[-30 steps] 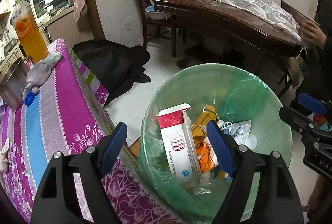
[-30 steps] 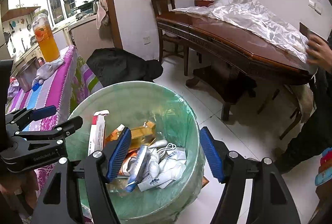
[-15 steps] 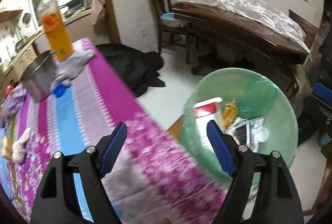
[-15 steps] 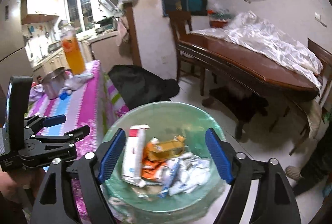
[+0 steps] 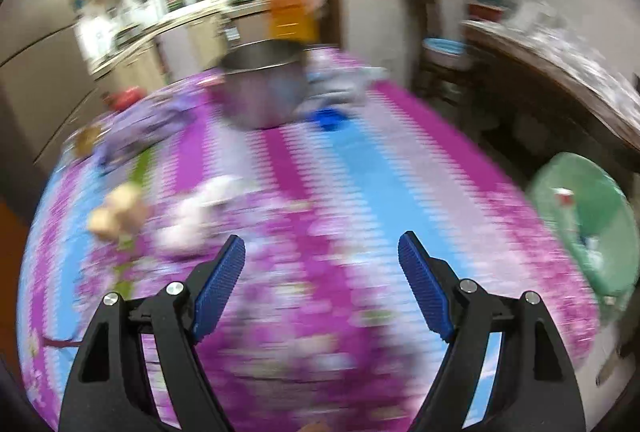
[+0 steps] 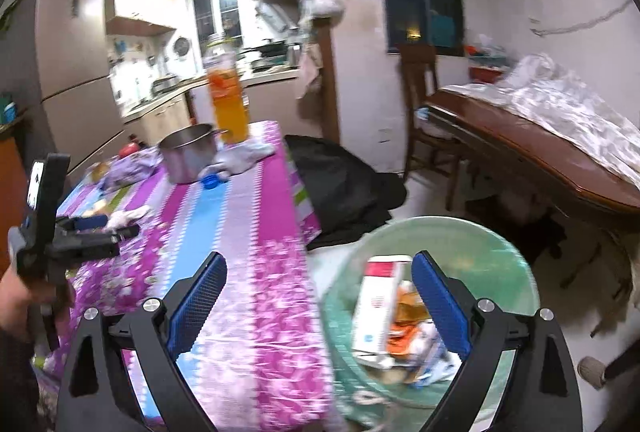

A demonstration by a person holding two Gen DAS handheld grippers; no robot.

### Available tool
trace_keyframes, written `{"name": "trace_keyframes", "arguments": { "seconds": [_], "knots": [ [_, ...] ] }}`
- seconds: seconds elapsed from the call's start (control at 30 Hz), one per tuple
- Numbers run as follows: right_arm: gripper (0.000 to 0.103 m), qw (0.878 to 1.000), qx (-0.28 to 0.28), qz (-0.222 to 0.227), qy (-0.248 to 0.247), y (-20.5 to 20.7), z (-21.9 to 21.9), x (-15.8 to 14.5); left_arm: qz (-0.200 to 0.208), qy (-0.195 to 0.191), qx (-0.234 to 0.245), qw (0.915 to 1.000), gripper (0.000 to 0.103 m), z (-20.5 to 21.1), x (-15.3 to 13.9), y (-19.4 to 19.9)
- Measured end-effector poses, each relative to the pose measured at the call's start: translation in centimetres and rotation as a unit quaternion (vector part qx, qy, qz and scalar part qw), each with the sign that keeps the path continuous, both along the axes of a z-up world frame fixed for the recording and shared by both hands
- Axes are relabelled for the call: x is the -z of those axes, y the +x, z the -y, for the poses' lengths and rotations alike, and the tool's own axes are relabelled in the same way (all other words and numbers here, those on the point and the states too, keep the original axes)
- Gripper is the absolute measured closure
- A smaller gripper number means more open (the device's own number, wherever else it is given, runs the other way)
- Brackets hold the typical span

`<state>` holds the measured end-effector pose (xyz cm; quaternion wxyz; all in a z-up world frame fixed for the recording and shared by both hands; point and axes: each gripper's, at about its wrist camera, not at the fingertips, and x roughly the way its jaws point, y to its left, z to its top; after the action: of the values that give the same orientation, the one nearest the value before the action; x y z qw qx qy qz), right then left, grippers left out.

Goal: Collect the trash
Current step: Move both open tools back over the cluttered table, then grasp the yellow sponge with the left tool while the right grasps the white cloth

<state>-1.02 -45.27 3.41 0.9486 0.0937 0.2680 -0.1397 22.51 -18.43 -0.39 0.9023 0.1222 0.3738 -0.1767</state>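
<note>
Grippers empty over striped table

We count one green-lined trash bin (image 6: pixel 492 244) beside the tablecloth (image 6: pixel 240 216), holding a white-and-red carton (image 6: pixel 378 306) and wrappers. One steel pot (image 5: pixel 262 94). Left gripper (image 5: pixel 320 268) spread; right gripper (image 6: pixel 318 286) opening, both empty.

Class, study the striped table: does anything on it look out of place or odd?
Yes. A crumpled white tissue and small brownish scraps lie loose on the tablecloth, not in the green bin beside the table. A grey cloth is slumped against the pot, with a blue cap lying loose beside it.
</note>
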Motion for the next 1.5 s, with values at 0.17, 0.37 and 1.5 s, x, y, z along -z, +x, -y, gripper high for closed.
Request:
{"name": "trace_keyframes", "arguments": {
  "seconds": [0.17, 0.37, 1.5],
  "knots": [
    [0.01, 0.999, -0.038, -0.006, 0.006, 2.0, -3.3, 0.4, -0.003, 0.005, -0.091, 0.9958, 0.027, -9.8, -0.1, 4.4],
    [0.01, 0.996, -0.084, -0.02, 0.022, 4.8, -6.8, 1.4, -0.037, 0.016, -0.16, 0.9863, 0.025, -18.2, 2.0, 8.9],
    [0.04, 0.963, -0.22, -0.115, 0.1, 27.2, -23.4, 6.4, -0.019, -0.095, -0.137, 0.9859, 0.058, -19.4, 3.8, 12.4]
  ]
}}
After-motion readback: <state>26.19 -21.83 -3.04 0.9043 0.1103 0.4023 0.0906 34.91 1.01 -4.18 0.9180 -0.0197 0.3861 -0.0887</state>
